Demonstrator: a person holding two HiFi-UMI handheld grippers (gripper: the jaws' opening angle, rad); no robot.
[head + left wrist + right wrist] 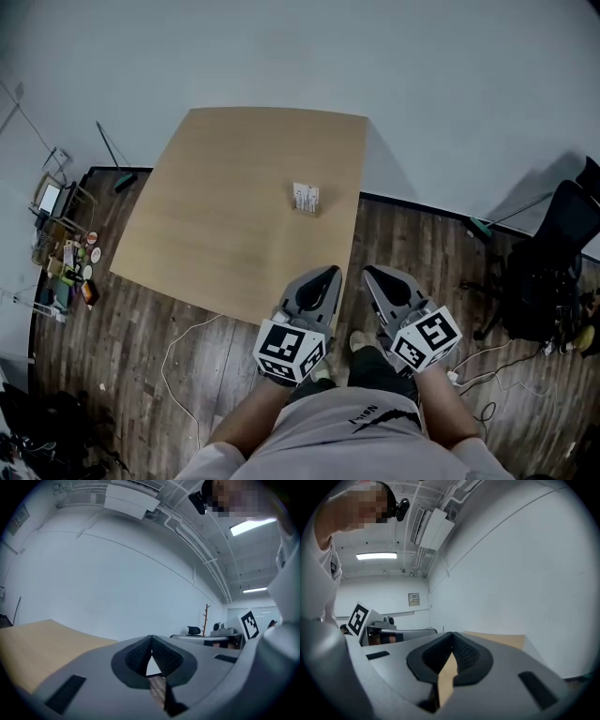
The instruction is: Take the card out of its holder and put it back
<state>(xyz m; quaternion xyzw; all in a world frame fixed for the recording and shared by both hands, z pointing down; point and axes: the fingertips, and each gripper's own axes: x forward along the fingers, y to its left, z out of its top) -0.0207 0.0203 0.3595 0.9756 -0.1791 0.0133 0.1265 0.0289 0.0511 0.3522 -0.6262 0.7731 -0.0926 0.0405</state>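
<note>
A small white card holder with a card (306,198) stands upright on the light wooden table (234,216), right of its middle. Both grippers hover over the floor by the table's near corner, well short of the holder. My left gripper (333,271) is shut with nothing in it, and its tips (151,637) meet against the wall, with the table (33,644) at the left. My right gripper (368,272) is shut and empty too, and past its closed tips (452,634) shows a table corner (501,640). Neither gripper view shows the holder.
A black chair (565,230) stands at the right and a cluttered stand (64,253) at the left. Cables (178,352) lie on the dark wood floor. The person's legs and shoes (359,342) are below the grippers. A coat stand (206,619) rises far off.
</note>
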